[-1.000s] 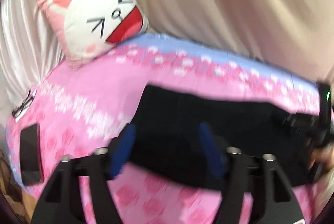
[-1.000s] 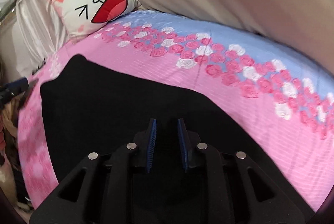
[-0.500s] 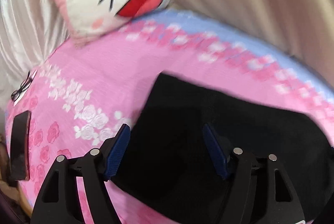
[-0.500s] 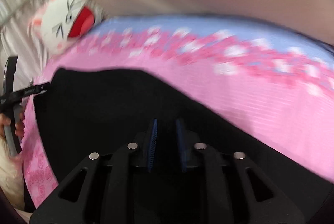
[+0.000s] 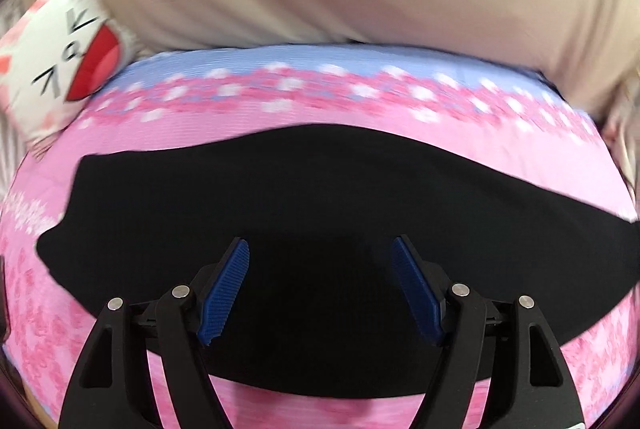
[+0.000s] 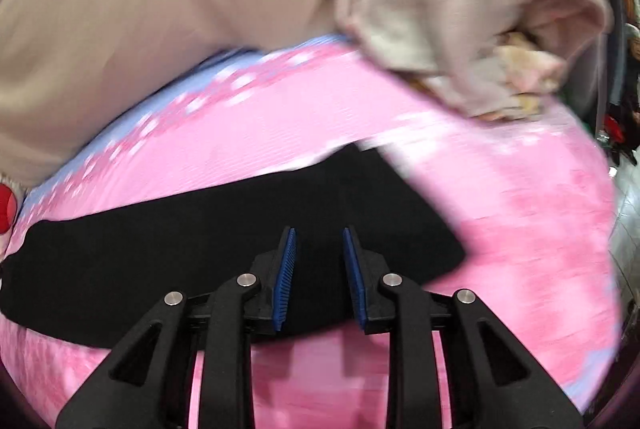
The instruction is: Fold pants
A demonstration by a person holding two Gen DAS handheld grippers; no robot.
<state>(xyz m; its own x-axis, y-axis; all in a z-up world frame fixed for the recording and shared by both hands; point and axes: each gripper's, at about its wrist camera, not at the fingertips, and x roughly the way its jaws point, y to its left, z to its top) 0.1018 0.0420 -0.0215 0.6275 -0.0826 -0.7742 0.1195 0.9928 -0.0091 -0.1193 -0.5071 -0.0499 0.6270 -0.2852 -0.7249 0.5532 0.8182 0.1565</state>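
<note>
Black pants (image 5: pixel 328 229) lie flat on the pink floral bedspread (image 5: pixel 280 109) as one long band running 9 to 3 o'clock across both wrist views.

Left gripper (image 5: pixel 320 261): jaws spread wide above the cloth, nothing between the pads; they narrowed and then reopened a little in the last moment. Right gripper (image 6: pixel 318 241): jaws a narrow gap apart and have just been opening; we see no cloth pinched between them, only the pants below.

We judge the step in hand to be repositioning both tools for the next fold. To do it well we should bring each gripper to an end of the band, pinch every layer at the edge, lift both ends together and keep the free edges aligned so the fold lands square.

View differences: the left wrist view shows the cartoon-face pillow (image 5: pixel 60 61) at 9 o'clock and the left end of the pants. The right wrist view shows the right end of the pants (image 6: pixel 400 197), tapering at 3 o'clock, and a heap of pale clothing (image 6: pixel 460 29) at 1 o'clock. Both frames are motion-blurred; seams and waistband are not discernible.
</note>
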